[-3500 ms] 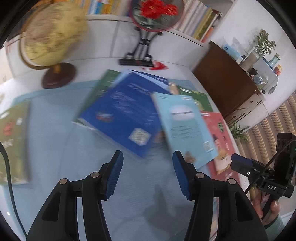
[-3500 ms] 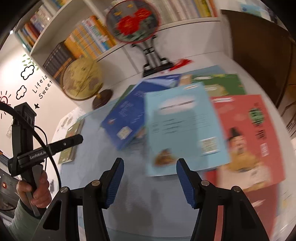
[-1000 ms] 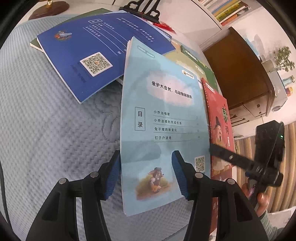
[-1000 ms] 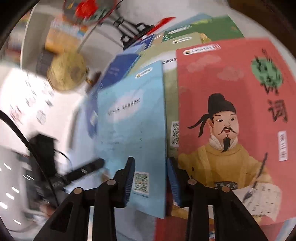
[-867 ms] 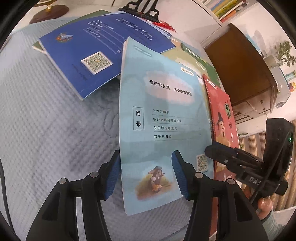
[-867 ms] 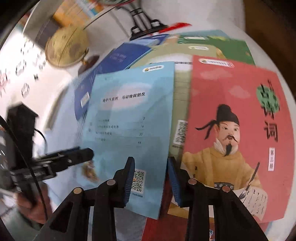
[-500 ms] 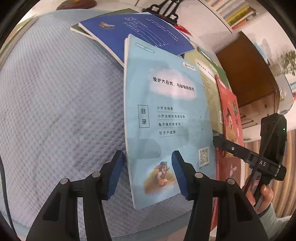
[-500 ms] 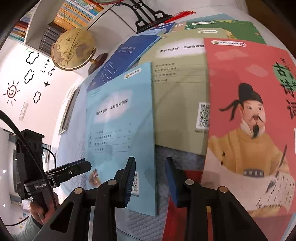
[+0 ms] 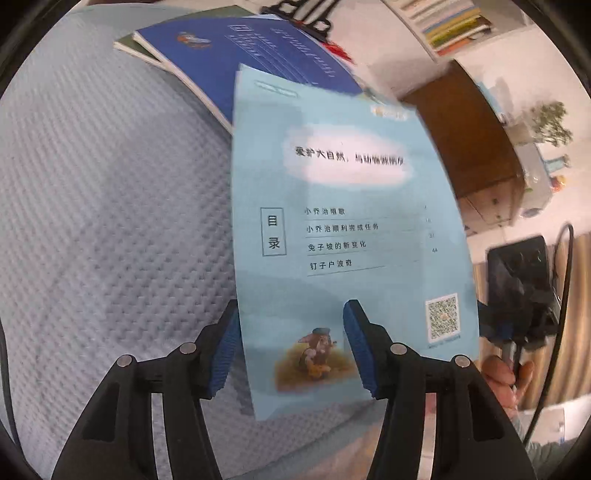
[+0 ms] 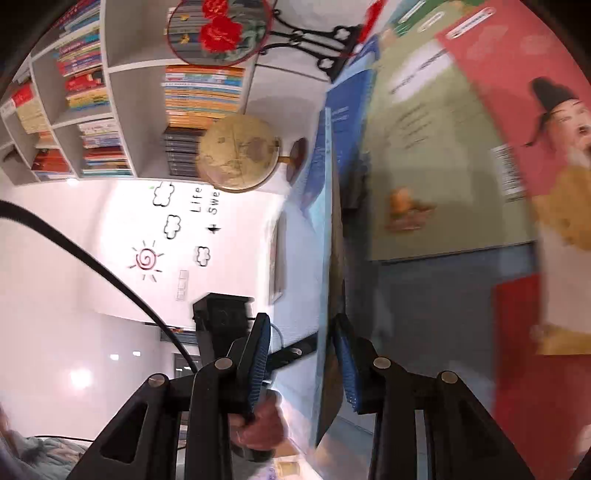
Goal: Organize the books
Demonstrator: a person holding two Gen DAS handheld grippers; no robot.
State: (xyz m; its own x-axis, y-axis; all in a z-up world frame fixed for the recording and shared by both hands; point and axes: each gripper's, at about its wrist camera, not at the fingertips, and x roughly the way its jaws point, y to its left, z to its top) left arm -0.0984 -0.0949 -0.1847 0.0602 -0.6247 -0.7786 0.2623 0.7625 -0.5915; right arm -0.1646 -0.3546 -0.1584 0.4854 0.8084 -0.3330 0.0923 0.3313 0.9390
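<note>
Currently the step in hand looks like a lift of one book off the spread. The light-blue book (image 9: 343, 229) is raised, its contents cover facing the left wrist camera; in the right wrist view it shows edge-on (image 10: 327, 280).

Right gripper (image 10: 301, 363): the book's edge passes between the two blue pads, but a gap shows on the left pad's side, so I cannot tell whether it is clamped. The book is lifted, so I judge this gripper carries it.

Left gripper (image 9: 290, 341): jaws spread wide. The lower part of the book lies between its fingers in the picture; contact is not visible. Judged a support or a second grip not yet made.

Other books lie on the quilted blue surface (image 9: 110, 221): a dark-blue book (image 9: 236, 59) on top of a green one at the far side, a sage-green book (image 10: 436, 155) and a red book (image 10: 546, 129) with a robed figure, overlapping.

Containers: the white bookshelf (image 10: 110, 96) on the wall holds rows of books in its compartments; a globe (image 10: 238, 153) and a red-flowered fan on a stand (image 10: 218, 33) stand in front of it.

Next move, judged: secure the thin, floppy book with both grippers, then carry it to a stack or the shelf. Risk: sag or slip from an edge-only hold.
</note>
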